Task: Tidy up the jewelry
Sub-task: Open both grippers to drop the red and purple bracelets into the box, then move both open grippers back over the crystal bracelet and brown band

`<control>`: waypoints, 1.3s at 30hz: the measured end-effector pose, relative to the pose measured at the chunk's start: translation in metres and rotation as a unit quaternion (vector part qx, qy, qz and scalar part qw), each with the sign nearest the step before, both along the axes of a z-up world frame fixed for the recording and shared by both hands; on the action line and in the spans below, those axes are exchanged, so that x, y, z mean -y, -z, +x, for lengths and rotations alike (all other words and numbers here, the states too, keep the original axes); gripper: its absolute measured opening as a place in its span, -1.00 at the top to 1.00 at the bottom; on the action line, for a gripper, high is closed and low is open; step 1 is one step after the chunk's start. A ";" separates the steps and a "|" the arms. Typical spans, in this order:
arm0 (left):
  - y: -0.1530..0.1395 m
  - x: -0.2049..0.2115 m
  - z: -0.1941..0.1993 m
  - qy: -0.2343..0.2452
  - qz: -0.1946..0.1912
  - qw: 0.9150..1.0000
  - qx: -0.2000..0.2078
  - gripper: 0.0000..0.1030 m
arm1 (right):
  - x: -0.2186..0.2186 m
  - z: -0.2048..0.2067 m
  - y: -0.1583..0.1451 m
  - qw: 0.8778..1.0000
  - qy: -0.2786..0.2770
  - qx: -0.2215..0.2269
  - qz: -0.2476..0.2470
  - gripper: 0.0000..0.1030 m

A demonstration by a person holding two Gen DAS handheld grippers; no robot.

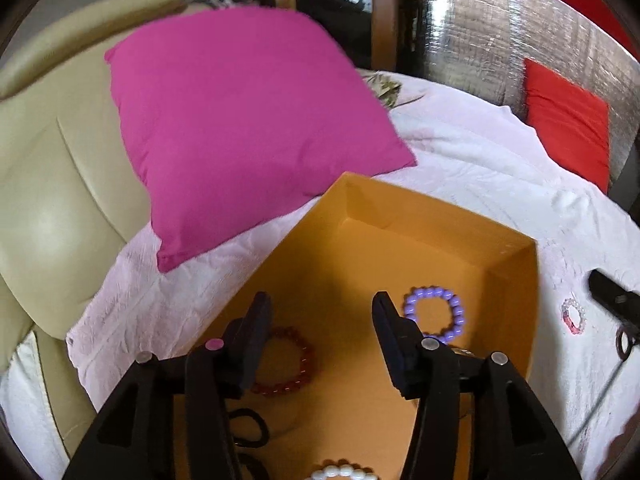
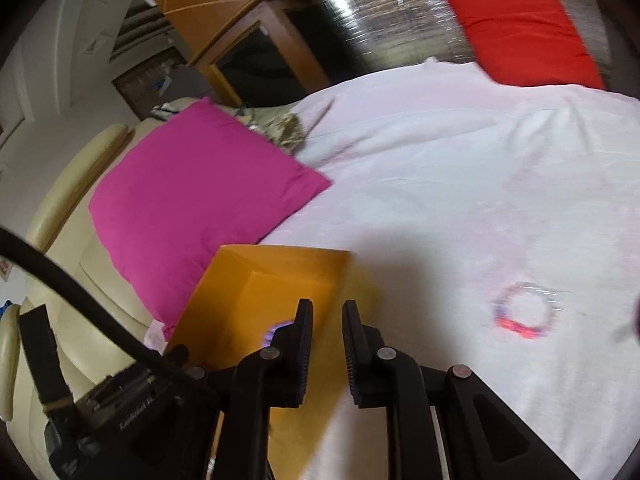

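Note:
An open orange box [image 1: 516, 280] lies on the white bed cover. Inside it are a purple bead bracelet [image 1: 434, 312], a dark red bead bracelet [image 1: 292, 360], a black hair tie [image 1: 250, 428] and a white pearl bracelet [image 1: 344, 472]. My left gripper [image 1: 320, 304] hangs open and empty over the box. A clear and pink bracelet [image 1: 574, 316] lies on the cover right of the box; it also shows blurred in the right wrist view [image 2: 526, 312]. My right gripper [image 2: 327, 312] is open and empty above the box's right wall [image 2: 280, 264]. Its tip shows in the left view [image 1: 608, 292].
A magenta cushion [image 1: 248, 128] leans on a cream leather headboard [image 1: 52, 168] left of the box. A red cushion [image 2: 520, 32] rests against a silver quilted wall [image 1: 480, 20] at the back. White bed cover [image 2: 460, 160] spreads to the right.

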State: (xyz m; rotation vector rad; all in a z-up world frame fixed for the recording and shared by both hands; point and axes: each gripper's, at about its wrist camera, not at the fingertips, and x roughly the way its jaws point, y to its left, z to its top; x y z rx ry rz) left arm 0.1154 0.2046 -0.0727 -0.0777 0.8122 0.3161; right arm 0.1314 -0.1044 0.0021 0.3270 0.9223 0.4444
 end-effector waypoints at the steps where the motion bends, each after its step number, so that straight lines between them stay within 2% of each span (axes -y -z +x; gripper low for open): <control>1: -0.002 0.005 0.000 0.003 0.006 1.000 0.003 -0.11 | 0.009 -0.002 -0.004 1.000 0.009 0.005 -0.003 0.67; 3: -0.007 0.020 0.001 0.007 0.021 1.000 0.016 -0.27 | 0.038 -0.008 -0.016 0.999 0.036 0.015 -0.008 0.65; 5: -0.013 0.033 0.000 0.013 0.030 0.999 0.027 -0.27 | 0.065 -0.015 -0.025 0.998 0.059 0.018 -0.007 0.49; 7: -0.017 0.050 0.001 0.024 0.036 0.998 0.036 -0.28 | 0.096 -0.025 -0.031 0.996 0.087 0.024 -0.007 0.25; 10: -0.021 0.075 0.001 0.048 0.029 0.998 0.040 -0.28 | 0.140 -0.042 -0.036 0.991 0.128 0.023 -0.024 0.21; 11: -0.022 0.086 0.001 0.063 0.022 0.997 0.040 -0.30 | 0.150 -0.048 -0.036 0.990 0.138 0.021 -0.029 0.21; 14: -0.020 0.116 0.003 0.101 -0.005 0.994 0.032 -0.61 | 0.187 -0.064 -0.036 0.984 0.173 0.012 -0.037 0.21; 20: -0.006 0.175 0.008 0.177 -0.061 0.982 -0.010 -0.61 | 0.235 -0.074 -0.034 0.976 0.212 -0.002 -0.051 0.21; 22: -0.003 0.189 0.009 0.192 -0.082 0.978 -0.018 -0.61 | 0.243 -0.073 -0.031 0.976 0.212 -0.008 -0.054 0.21; 24: -0.002 0.201 0.008 0.196 -0.087 0.977 -0.018 -0.62 | 0.248 -0.073 -0.031 0.976 0.209 -0.009 -0.052 0.21; 28: 0.002 0.226 0.004 0.202 -0.059 0.978 -0.017 -0.62 | 0.261 -0.077 -0.032 0.978 0.203 -0.003 -0.042 0.21; 34: 0.011 0.234 0.003 0.217 -0.037 0.975 -0.016 -0.62 | 0.274 -0.078 -0.031 0.982 0.189 -0.003 -0.019 0.21; 39: 0.016 0.228 0.009 0.197 0.014 0.980 -0.007 -0.62 | 0.282 -0.079 -0.026 0.982 0.188 -0.007 -0.017 0.21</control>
